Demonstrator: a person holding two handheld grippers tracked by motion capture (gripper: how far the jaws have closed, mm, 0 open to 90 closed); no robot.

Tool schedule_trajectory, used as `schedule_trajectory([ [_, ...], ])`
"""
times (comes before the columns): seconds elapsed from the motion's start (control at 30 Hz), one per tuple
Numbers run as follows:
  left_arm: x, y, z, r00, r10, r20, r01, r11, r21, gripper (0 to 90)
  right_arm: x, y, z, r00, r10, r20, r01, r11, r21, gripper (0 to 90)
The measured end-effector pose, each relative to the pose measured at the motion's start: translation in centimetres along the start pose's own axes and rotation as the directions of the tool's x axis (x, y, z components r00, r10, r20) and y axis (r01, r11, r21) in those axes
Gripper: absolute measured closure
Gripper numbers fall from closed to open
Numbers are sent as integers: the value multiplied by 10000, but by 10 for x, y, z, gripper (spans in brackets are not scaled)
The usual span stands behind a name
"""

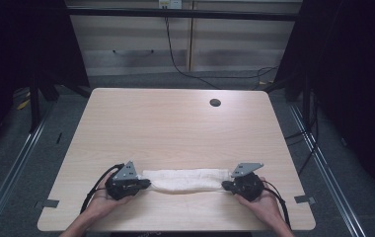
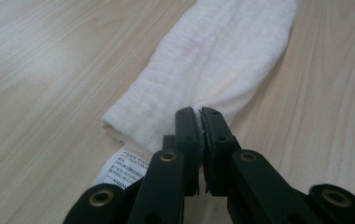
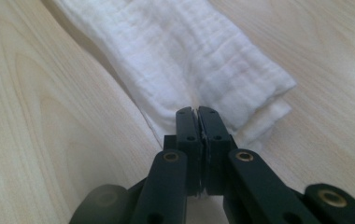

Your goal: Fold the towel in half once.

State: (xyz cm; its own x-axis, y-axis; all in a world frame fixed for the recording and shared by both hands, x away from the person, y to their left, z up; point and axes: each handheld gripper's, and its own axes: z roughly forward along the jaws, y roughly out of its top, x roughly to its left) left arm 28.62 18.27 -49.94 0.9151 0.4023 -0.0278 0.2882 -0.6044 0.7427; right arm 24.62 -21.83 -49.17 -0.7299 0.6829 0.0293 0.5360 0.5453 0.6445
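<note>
A long white folded cloth of soft, crinkled weave (image 1: pixel 185 179) lies flat on the pale wood-grain bench (image 1: pixel 175 123), near the bench's front edge and stretched crosswise between the person's two hands.

At the cloth's left end, the left claw (image 1: pixel 145 183) is pinched tight on the fabric; in the left gripper view its black jaws meet with a thin fold of cloth caught between them (image 2: pixel 199 122). A small white printed care label (image 2: pixel 122 169) sticks out of the cloth just beside that claw. The left hand (image 1: pixel 101 200) cups the gripper from below.

At the cloth's right end, the right claw (image 1: pixel 226 185) is likewise clamped on the fabric; the right gripper view shows the jaws together on the layered corner of the cloth (image 3: pixel 197 120), where two folded edges lie one on the other. The right hand (image 1: pixel 262 205) holds that gripper.

Beyond the cloth, the bench lies bare up to a small dark round hole (image 1: pixel 215 102) near its far edge, towards the right.
</note>
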Motion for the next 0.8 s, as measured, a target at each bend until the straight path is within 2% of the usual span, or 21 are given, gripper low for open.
schedule_trajectory([
  [0.1, 1, 0, 0, 9999, -94, -43, 94, 10000, -22, 862, -4, 0, 1, 9999, 127, -56, -128, 9999, -99, 881],
  [0.23, 7, 2, 5, 9993, -385, 1, 385, 9992, -148, 862, -13, 2, 5, 9993, 322, 169, -319, 9993, -206, 881],
  [0.3, 11, 4, 7, 9987, -498, -105, 496, 9987, -136, 862, -19, 5, 8, 9982, 582, 163, -578, 9980, -261, 881],
  [0.53, 21, 6, 11, 9961, -660, -579, 646, 9976, -256, 862, -33, 10, 15, 9953, 960, 131, -953, 9943, -475, 881],
  [0.63, 25, 5, 12, 9943, -966, -446, 944, 9944, -478, 860, -36, 13, 18, 9957, 890, 241, -874, 9942, -624, 880],
  [0.67, 26, 5, 11, 9946, -910, -497, 888, 9950, -455, 858, -34, 12, 18, 9953, 929, 257, -911, 9939, -620, 878],
  [0.8, 26, 5, 12, 9933, -1095, -365, 1077, 9930, -491, 857, -34, 12, 18, 9953, 931, 275, -912, 9938, -634, 878],
])
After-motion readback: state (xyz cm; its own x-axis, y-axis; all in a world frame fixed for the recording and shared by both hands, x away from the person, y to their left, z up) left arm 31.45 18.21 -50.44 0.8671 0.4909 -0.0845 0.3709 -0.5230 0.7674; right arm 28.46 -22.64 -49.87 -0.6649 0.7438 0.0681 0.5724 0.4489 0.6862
